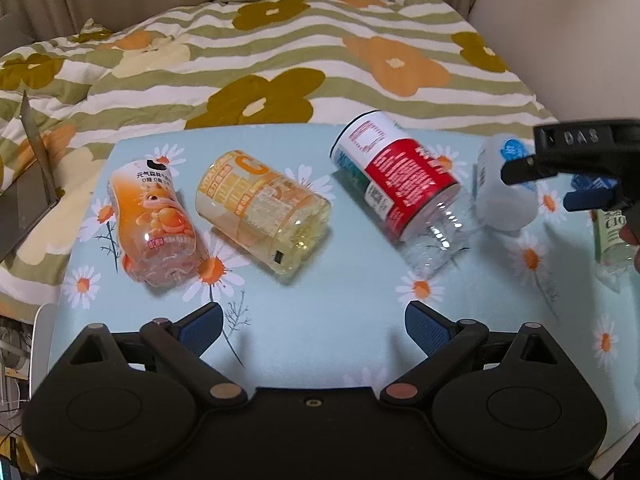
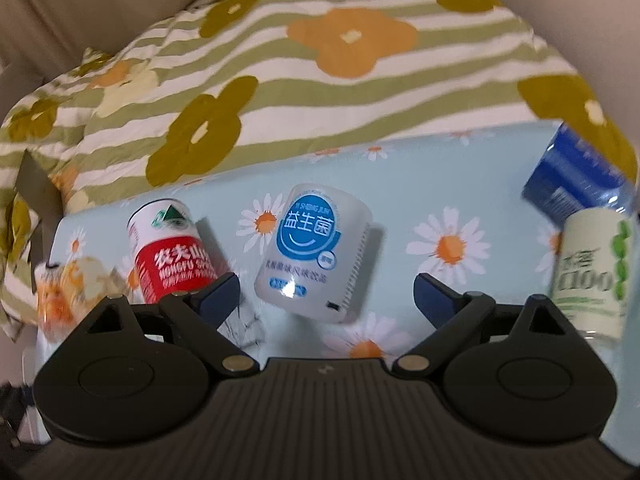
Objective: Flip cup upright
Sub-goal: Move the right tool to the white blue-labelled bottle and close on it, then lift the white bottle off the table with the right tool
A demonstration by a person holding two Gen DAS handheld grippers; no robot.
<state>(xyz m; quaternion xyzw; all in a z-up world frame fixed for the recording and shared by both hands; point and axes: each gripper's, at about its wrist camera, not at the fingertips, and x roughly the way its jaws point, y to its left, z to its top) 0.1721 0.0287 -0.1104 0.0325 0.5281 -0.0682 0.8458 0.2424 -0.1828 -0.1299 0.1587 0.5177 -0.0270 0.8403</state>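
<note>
Several cut-bottle cups lie on their sides on a light blue daisy mat [image 1: 320, 336]. From left to right they are an orange cup [image 1: 152, 216], a yellow cup [image 1: 260, 208], a red-labelled cup [image 1: 396, 184] and a white cup [image 1: 500, 196]. My left gripper [image 1: 314, 324] is open, low over the mat's near side, short of the yellow and red cups. My right gripper [image 2: 326, 296] is open too, its fingers standing either side of the white cup [image 2: 316, 256] with its blue round label. The right gripper [image 1: 538, 188] also shows at the right edge of the left wrist view.
A green-labelled cup [image 2: 596, 272] and a blue-labelled cup [image 2: 576, 176] lie at the mat's right end. The red cup [image 2: 172, 252] lies left of the white one. A flowered striped quilt [image 1: 280, 52] lies behind the mat. A laptop edge [image 1: 28, 184] is at far left.
</note>
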